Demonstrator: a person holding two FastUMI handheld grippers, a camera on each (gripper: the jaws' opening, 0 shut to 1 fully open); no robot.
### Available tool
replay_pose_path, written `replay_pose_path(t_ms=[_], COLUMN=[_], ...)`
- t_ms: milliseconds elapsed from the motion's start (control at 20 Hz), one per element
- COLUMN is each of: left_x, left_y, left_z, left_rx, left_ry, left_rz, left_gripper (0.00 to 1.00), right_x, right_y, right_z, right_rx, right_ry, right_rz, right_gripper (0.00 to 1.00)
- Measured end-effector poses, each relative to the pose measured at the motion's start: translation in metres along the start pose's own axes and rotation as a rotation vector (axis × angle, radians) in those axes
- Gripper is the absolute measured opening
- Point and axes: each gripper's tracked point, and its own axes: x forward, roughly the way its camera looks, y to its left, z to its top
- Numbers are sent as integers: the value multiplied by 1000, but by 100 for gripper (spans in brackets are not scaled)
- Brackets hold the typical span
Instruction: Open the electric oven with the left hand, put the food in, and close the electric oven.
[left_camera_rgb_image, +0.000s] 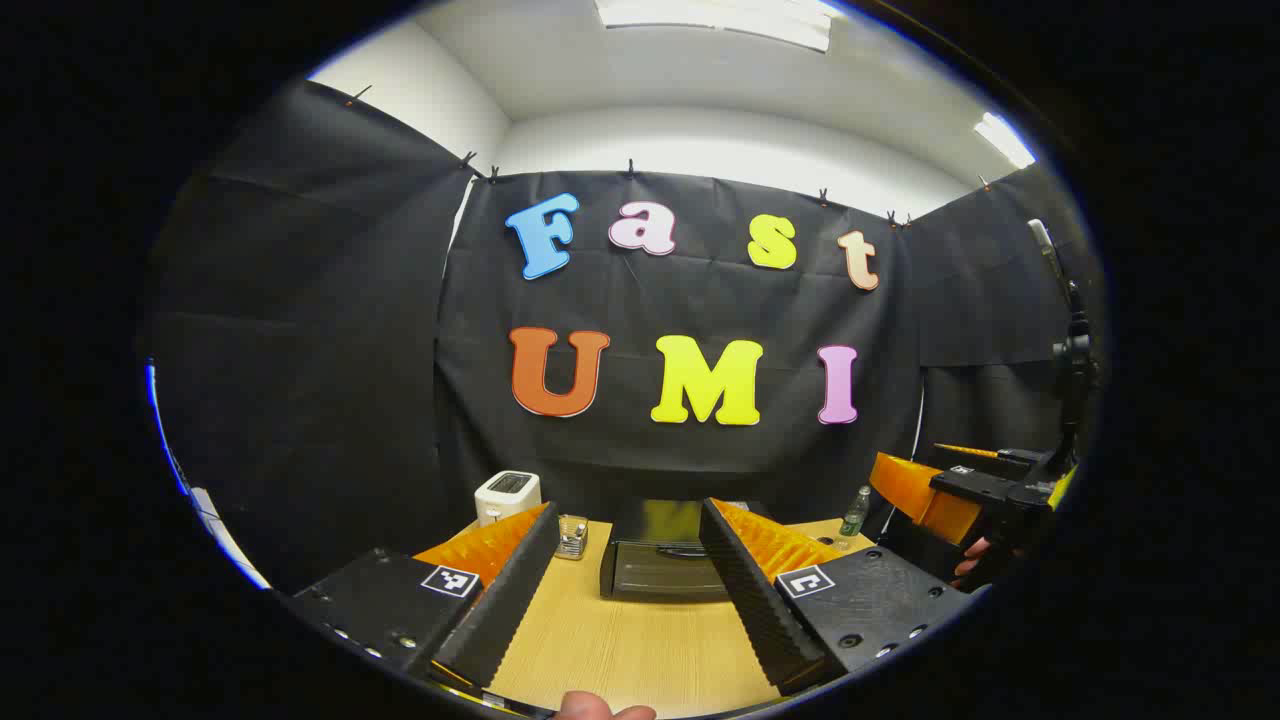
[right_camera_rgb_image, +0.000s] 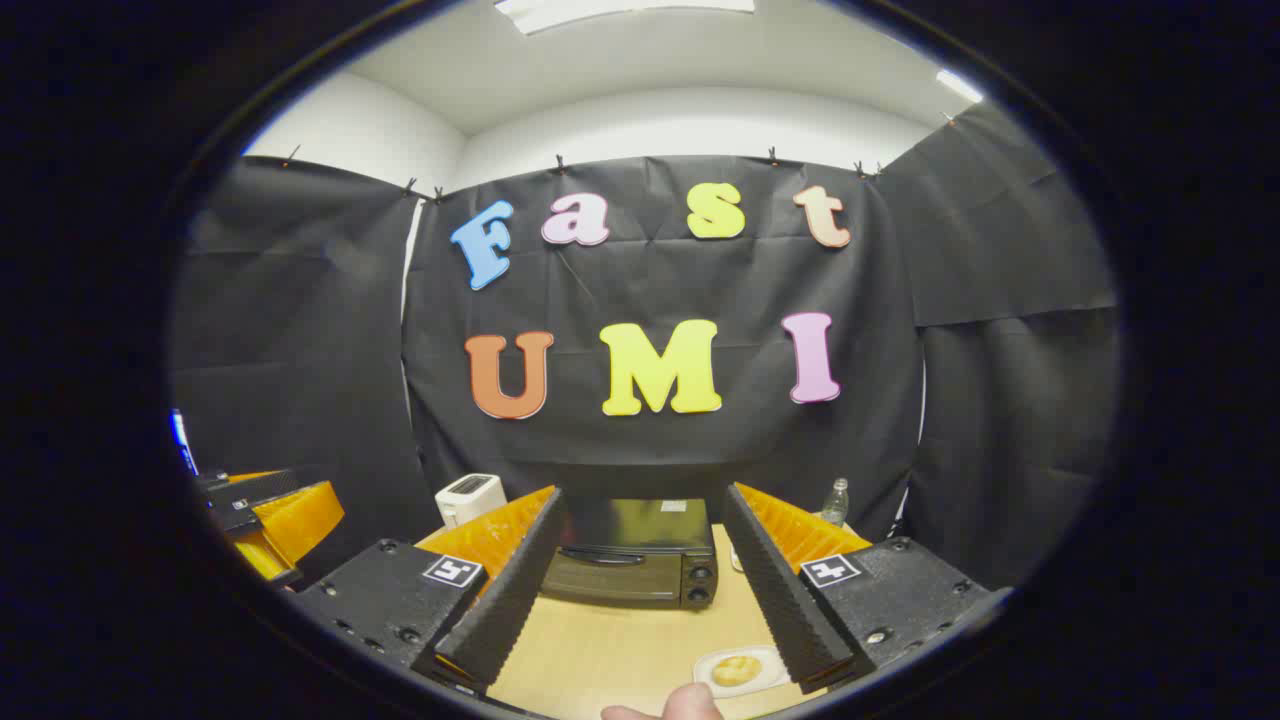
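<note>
Both the left gripper (left_camera_rgb_image: 625, 590) and right gripper (right_camera_rgb_image: 640, 590) were held wide, empty, facing the closed oven (right_camera_rgb_image: 630, 565); food (right_camera_rgb_image: 737, 669) lay nearby.

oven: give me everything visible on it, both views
The oven is a small dark countertop box with a glossy top, a glass-looking door with a horizontal handle bar along its upper edge, and two knobs stacked on its right side. The door is closed. It stands upright at the far end of the wooden table, near the black cloth wall. Nothing grips it; both grippers are apart from it.
</note>
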Motion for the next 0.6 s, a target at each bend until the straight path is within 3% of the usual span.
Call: replay_pose_path(t_ms=[350, 400, 550, 600], left_x=[0, -1, -4, -5], left_y=[2, 3, 7, 8], left_z=[-5, -6, -6, -7], left_rx=[1, 0, 1, 4], left_ry=[11, 15, 21, 22], left_rz=[13, 16, 23, 26], left_gripper=[92, 83, 83, 92], right_x=[-1, -1, 0, 0], right_y=[3, 4, 7, 7], right_z=[-7, -7, -8, -9], right_rx=[-11, -8, -4, -3], right_ry=[9, 7, 13, 12], right_rz=[12, 13, 18, 20], right_gripper=[100, 100, 100, 100])
